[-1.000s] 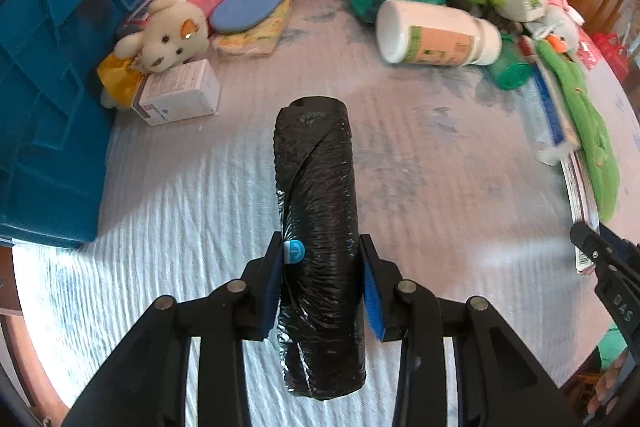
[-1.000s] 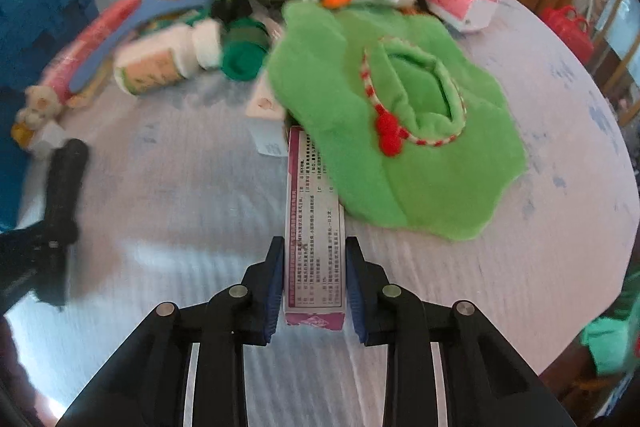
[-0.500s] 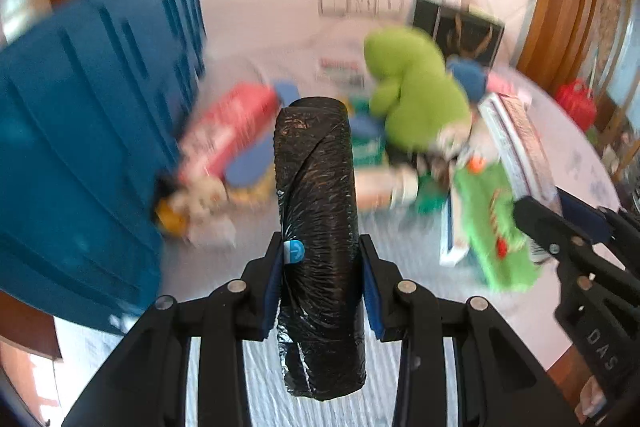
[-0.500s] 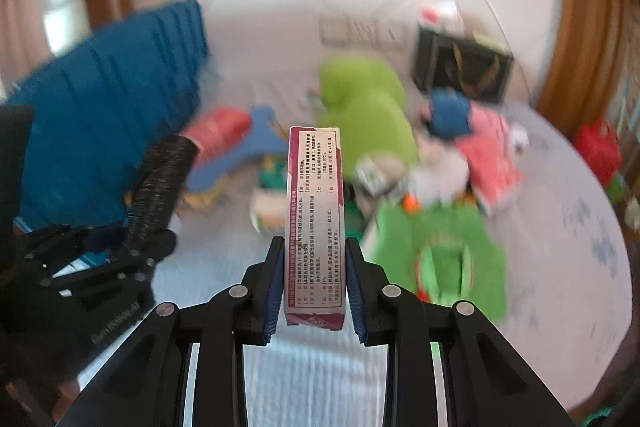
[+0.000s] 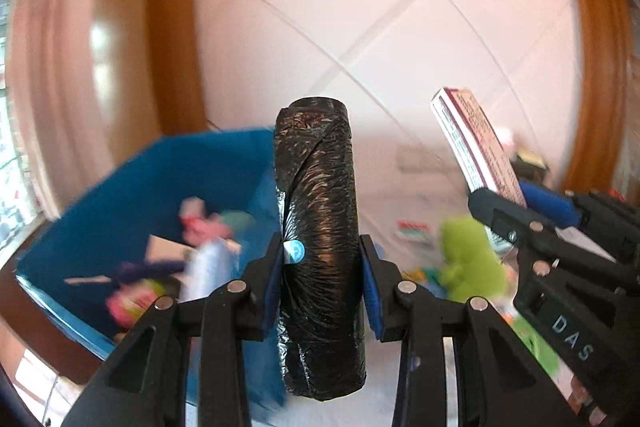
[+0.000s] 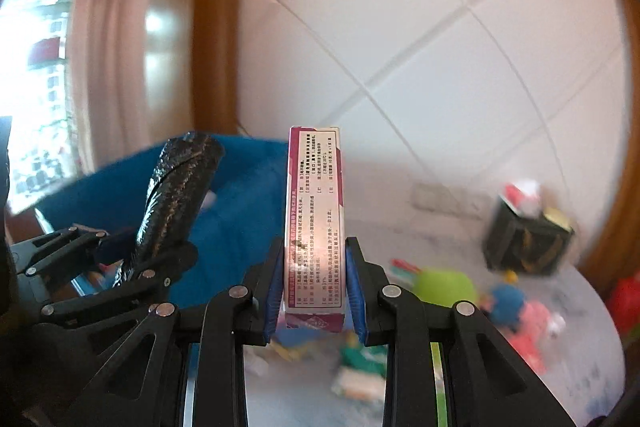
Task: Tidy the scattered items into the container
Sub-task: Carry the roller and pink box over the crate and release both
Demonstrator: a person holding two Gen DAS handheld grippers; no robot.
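Left wrist view: the left gripper (image 5: pixel 322 283) clamps a black roll of bags (image 5: pixel 320 243) upright between its blue pads, above the blue container (image 5: pixel 132 187), which holds blurred items. At the right edge the right gripper (image 5: pixel 520 197) grips a pink box (image 5: pixel 476 143).

Right wrist view: the right gripper (image 6: pixel 314 287) pinches the pink box (image 6: pixel 314 219) upright; the roll (image 6: pixel 176 195) is at left, before the container (image 6: pixel 248 211).

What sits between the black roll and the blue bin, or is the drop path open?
Nothing visible blocks it. The left gripper holds the black roll above the table, with the blue bin open-topped just beyond and to its left. The bin already holds blurred items, but space shows above them.
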